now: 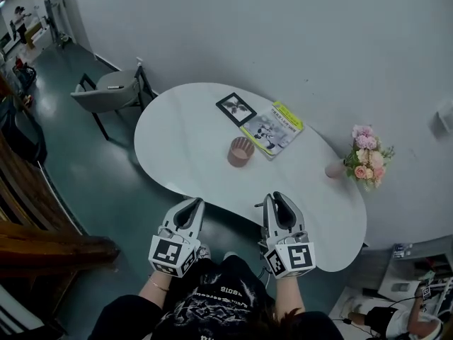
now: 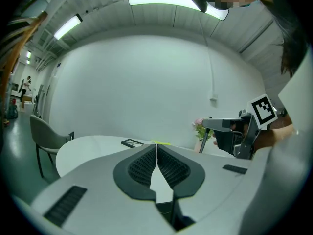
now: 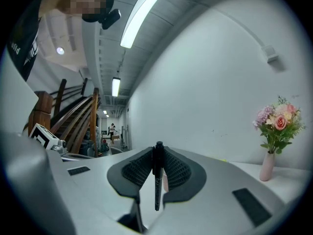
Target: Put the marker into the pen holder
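Note:
The pink pen holder (image 1: 241, 151) stands near the middle of the white oval table (image 1: 182, 137), a good way beyond both grippers. In the right gripper view, my right gripper (image 3: 157, 150) is shut on a black marker (image 3: 157, 182), which stands upright between the ribbed pads. The head view shows that gripper (image 1: 278, 198) over the table's near edge. My left gripper (image 1: 192, 202) hovers beside it, just off the edge; its jaws (image 2: 156, 148) meet at the tips with nothing between them. From the left gripper view, the marker (image 2: 202, 143) hangs below the right gripper (image 2: 230, 126).
A framed picture (image 1: 236, 108) and a magazine (image 1: 272, 128) lie behind the pen holder. A vase of pink flowers (image 1: 367, 156) stands at the table's right end. A grey chair (image 1: 113, 91) sits at the far left end, and a white wall runs behind the table.

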